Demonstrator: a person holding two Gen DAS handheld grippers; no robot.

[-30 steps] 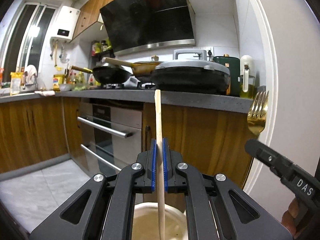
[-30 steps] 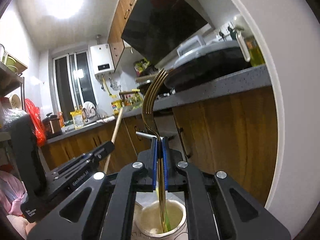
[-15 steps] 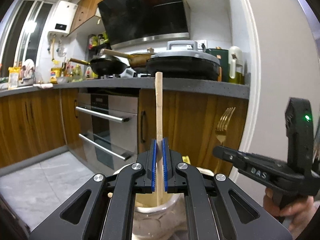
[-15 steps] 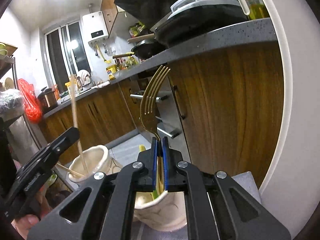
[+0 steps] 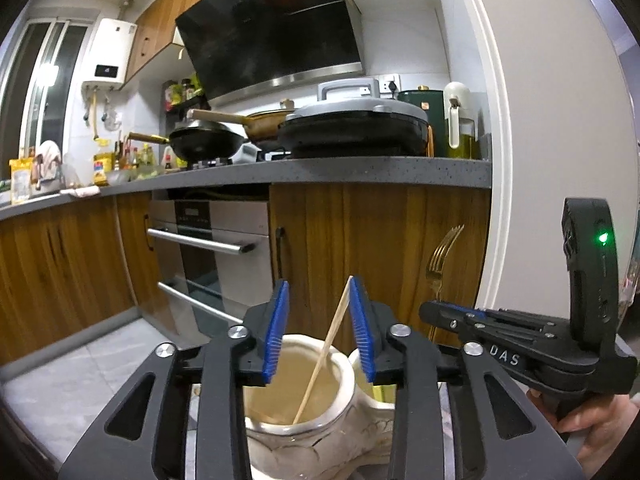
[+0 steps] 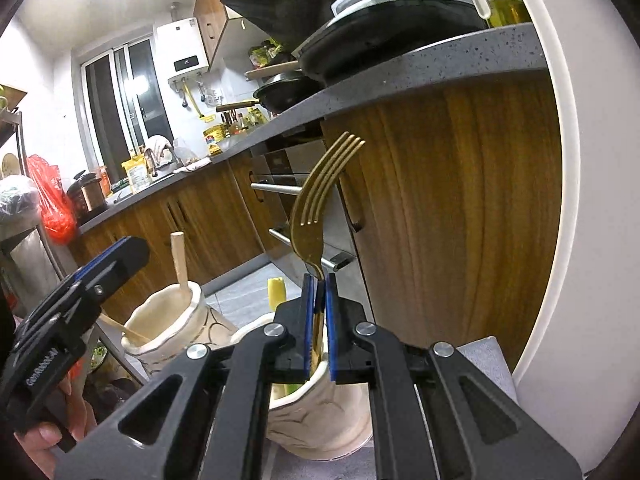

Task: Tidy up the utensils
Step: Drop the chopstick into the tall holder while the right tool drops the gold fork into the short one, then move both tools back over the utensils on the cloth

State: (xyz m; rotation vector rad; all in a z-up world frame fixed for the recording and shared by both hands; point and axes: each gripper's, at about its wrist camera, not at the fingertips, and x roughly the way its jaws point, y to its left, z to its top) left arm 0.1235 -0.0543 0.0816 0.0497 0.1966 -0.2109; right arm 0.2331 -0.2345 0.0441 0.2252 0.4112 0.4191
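My left gripper (image 5: 319,328) is open above a cream ceramic holder (image 5: 298,408). A wooden chopstick (image 5: 324,354) stands loose in that holder and leans against the right blue pad. My right gripper (image 6: 319,324) holds a gold fork (image 6: 320,204) upright, its jaws nearly closed on the handle, over a second cream holder (image 6: 320,412). A yellow-green utensil tip (image 6: 277,290) sticks up from that second holder. The fork (image 5: 440,264) and right gripper (image 5: 480,326) also show in the left wrist view; the left gripper (image 6: 108,264), chopstick (image 6: 179,260) and first holder (image 6: 172,320) show in the right wrist view.
A wooden cabinet front (image 6: 460,200) under a grey countertop (image 5: 360,168) stands close behind the holders. An oven (image 5: 212,248) is to the left. Pans (image 5: 208,144) and an electric griddle (image 5: 352,128) sit on the counter. A white door frame (image 5: 500,160) is at the right.
My left gripper opened and let go of the chopstick, which dropped into the holder and tilted right. My right gripper lowered the fork toward the second holder.
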